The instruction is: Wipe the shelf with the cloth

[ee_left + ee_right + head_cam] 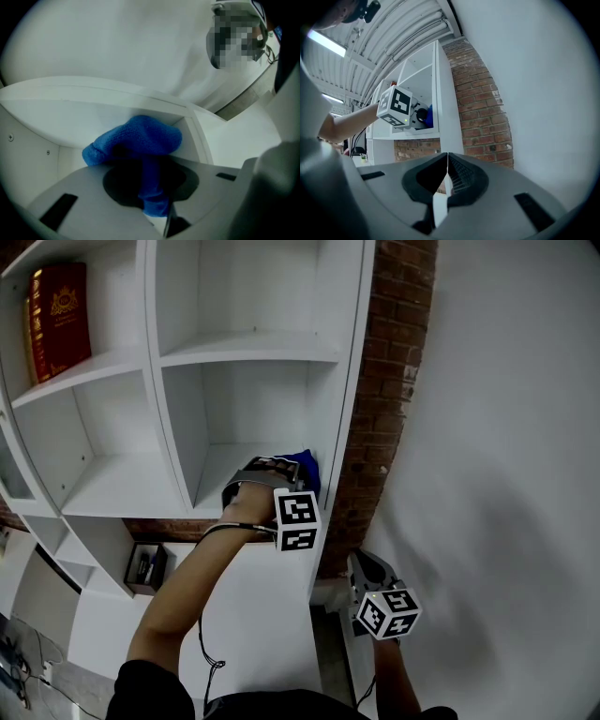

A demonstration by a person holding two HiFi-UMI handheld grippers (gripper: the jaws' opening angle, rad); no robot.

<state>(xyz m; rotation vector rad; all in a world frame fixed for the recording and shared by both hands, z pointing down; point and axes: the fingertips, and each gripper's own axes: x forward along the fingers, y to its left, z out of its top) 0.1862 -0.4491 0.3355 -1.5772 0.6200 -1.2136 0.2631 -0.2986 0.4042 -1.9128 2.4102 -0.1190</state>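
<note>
Left gripper [154, 204]: clamped on a narrow fold of the blue cloth [136, 138], bunched at the right end of the white shelf board [220, 474], close to the side panel [337, 399]. Right gripper [447, 161]: closed on nothing, hanging low by the brick wall [380, 418], well clear of the shelf.

Risks, as judged: thin pinch, so could slip out under drag. Bunched wad, so likely to skip the back corners.

Fold in the jaws seen only from left gripper view. Hidden in head view behind the marker cube [297, 519].

A red-brick pillar [389, 381] stands beside a plain white wall [516, 427] — strip lights [326, 41] overhead.
</note>
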